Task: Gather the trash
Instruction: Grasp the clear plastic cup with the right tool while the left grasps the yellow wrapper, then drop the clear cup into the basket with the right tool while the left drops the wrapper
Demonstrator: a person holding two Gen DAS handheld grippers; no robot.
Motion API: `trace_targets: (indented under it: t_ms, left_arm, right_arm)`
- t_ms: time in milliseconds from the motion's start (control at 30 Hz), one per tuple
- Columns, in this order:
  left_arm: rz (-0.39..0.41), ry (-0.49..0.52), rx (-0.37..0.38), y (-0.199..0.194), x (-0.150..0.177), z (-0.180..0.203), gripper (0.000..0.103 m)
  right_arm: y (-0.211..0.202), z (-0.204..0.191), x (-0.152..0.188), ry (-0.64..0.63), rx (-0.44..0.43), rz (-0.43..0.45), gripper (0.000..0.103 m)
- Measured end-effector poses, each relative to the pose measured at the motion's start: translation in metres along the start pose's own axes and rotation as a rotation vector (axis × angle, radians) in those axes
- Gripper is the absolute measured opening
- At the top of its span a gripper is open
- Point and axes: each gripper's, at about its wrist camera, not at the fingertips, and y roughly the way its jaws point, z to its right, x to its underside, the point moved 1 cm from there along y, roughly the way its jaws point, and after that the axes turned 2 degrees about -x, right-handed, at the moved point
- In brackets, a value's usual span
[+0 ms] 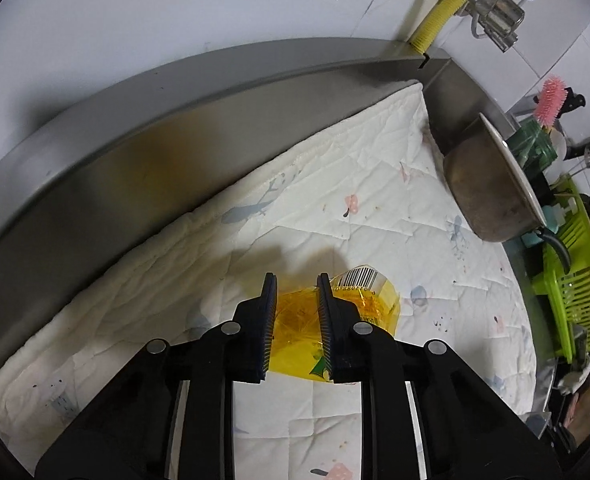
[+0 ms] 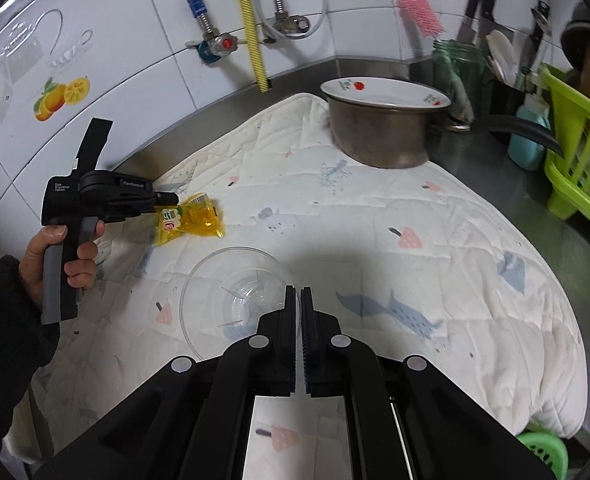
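A crumpled yellow clear wrapper [image 1: 375,304] with a barcode label lies on the white quilted mat [image 1: 335,200]. My left gripper [image 1: 297,276] is shut on it, one finger on each side of its near end. From the right wrist view the same wrapper [image 2: 195,220] sticks out of the left gripper [image 2: 171,200], which a hand [image 2: 43,256] holds. My right gripper [image 2: 299,289] is shut, and the rim of a clear plastic bowl [image 2: 231,300] runs in between its fingertips. The bowl looks empty.
A steel pot [image 2: 379,136] with a flowered plate [image 2: 383,90] on top stands at the mat's far corner. A green basket [image 2: 575,152], knives and a pink brush crowd the right side. Pipes and a yellow hose [image 2: 251,28] run down the tiled wall.
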Motion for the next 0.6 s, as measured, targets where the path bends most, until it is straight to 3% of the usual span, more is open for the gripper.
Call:
trace_targets:
  t_ms: [333,600]
  left_arm:
    - [0.068,0.023,0.035,-0.048,0.023,0.007,0.010]
    - [0.102,0.100,0.090,-0.104,0.069,0.031,0.009]
  right_arm:
    - [-0.056,0.017,0.041,0.059,0.047,0.038,0.003]
    - [-0.118,0.041,0.098,0.137,0.143,0.052,0.003]
